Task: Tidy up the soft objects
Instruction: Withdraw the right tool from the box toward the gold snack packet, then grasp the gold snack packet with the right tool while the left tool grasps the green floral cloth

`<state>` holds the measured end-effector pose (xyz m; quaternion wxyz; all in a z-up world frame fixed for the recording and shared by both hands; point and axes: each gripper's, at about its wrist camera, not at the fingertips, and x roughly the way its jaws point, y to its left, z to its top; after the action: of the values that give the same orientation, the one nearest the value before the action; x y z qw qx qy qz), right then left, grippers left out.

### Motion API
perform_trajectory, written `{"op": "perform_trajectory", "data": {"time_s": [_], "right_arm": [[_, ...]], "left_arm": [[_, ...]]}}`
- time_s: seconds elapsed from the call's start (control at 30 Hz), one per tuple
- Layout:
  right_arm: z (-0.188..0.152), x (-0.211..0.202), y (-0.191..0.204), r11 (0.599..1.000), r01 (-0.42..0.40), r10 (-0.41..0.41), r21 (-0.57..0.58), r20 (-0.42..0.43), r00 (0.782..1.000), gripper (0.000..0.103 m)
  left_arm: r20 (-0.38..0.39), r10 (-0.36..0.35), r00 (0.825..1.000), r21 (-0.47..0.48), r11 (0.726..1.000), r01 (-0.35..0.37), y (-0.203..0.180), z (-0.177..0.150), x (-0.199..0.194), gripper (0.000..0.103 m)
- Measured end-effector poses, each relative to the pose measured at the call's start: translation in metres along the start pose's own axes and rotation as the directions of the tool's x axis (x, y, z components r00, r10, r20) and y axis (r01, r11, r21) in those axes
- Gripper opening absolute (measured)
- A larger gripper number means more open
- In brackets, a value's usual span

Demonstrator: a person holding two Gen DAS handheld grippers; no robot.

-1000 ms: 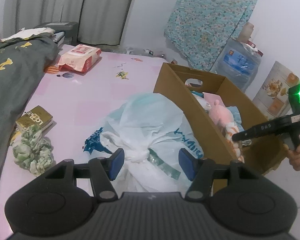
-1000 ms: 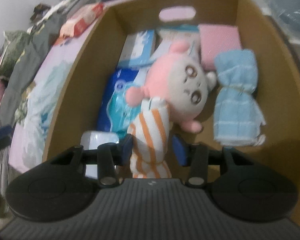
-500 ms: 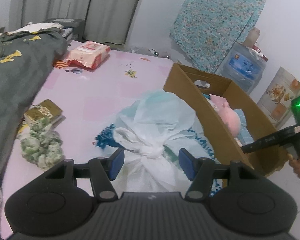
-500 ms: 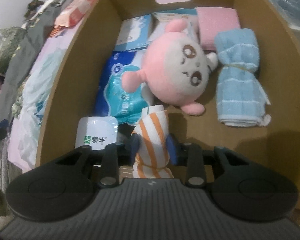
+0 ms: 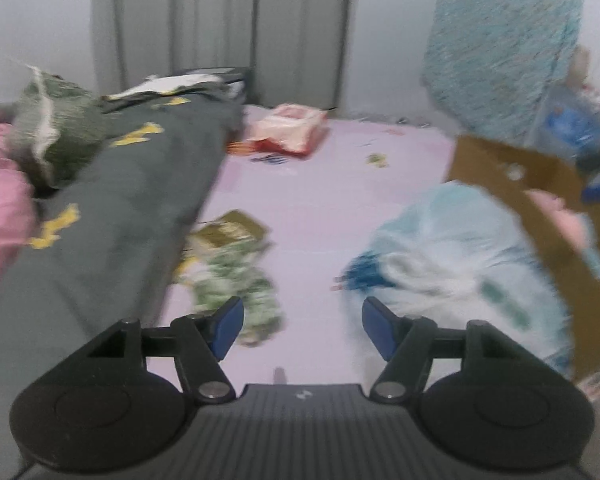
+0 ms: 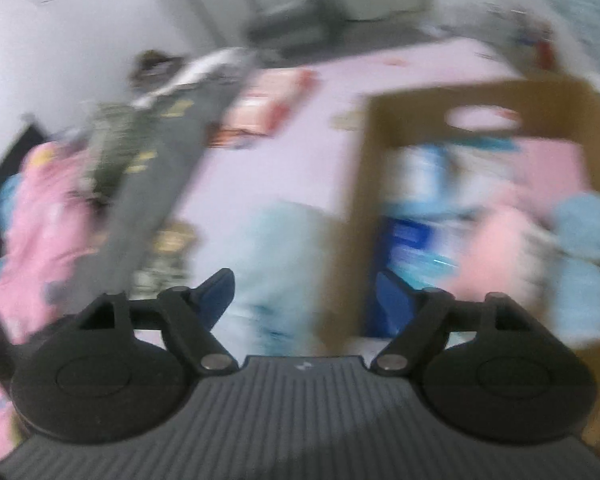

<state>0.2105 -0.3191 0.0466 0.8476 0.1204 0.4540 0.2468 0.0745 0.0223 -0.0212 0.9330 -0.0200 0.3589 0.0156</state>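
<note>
Both views are motion-blurred. My left gripper (image 5: 302, 322) hangs over the pink bedsheet (image 5: 320, 216), its jaws opening with nothing between them. A green-and-white fuzzy soft thing (image 5: 236, 284) lies just beyond its left finger, and a knotted white and blue plastic bag (image 5: 460, 256) beyond its right one. The cardboard box (image 5: 548, 232) at the right holds a pink plush (image 5: 568, 220). My right gripper (image 6: 304, 294) hovers at the box's left wall (image 6: 356, 200), jaws opening and empty. The pink plush (image 6: 504, 248) and a blue towel (image 6: 584, 232) lie inside the box.
A dark grey quilt (image 5: 120, 208) with yellow marks covers the left of the bed, beside pink bedding (image 5: 0, 208). A red-and-white wipes pack (image 5: 292, 132) lies at the far end and a brown packet (image 5: 228, 232) near the fuzzy thing. Blue packets (image 6: 412, 240) fill the box.
My right gripper let go of the orange-striped cloth in the box, opened wide, rose and swung left. My left gripper swung left from the plastic bag toward the fuzzy green thing.
</note>
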Motion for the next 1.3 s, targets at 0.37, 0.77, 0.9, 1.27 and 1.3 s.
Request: {"op": "perform_trajectory", "data": {"time_s": [0.37,0.77,0.9,1.27,1.3], "right_arm": [[0.071,0.164,0.124,0.932,-0.344,0.361,0.109,-0.312,0.879,0.082],[0.077,0.332,0.149,0.959,-0.038,0.181,0.279,-0.508,0.842,0.082],[0.083,0.354,0.159,0.969,0.02,0.115,0.245,-0.524,0.844,0.081],[0.076,0.36,0.168,0.989,0.005,0.067,0.146,-0.488,0.87,0.058],[0.076,0.356,0.164,0.988,-0.002,0.077,0.156,-0.476,0.876,0.058]], "left_arm": [[0.002,0.169,0.986,0.038,0.985,-0.169,0.019,0.005,0.041,0.066],[-0.093,0.155,0.984,0.0,0.988,-0.155,0.049,0.013,0.103,0.032],[-0.101,0.158,0.982,-0.001,0.987,-0.159,0.047,0.008,0.107,0.023],[-0.064,0.15,0.987,-0.032,0.988,-0.152,0.045,0.007,0.095,0.015],[-0.058,0.146,0.988,-0.037,0.988,-0.148,0.046,0.008,0.093,0.015]]}}
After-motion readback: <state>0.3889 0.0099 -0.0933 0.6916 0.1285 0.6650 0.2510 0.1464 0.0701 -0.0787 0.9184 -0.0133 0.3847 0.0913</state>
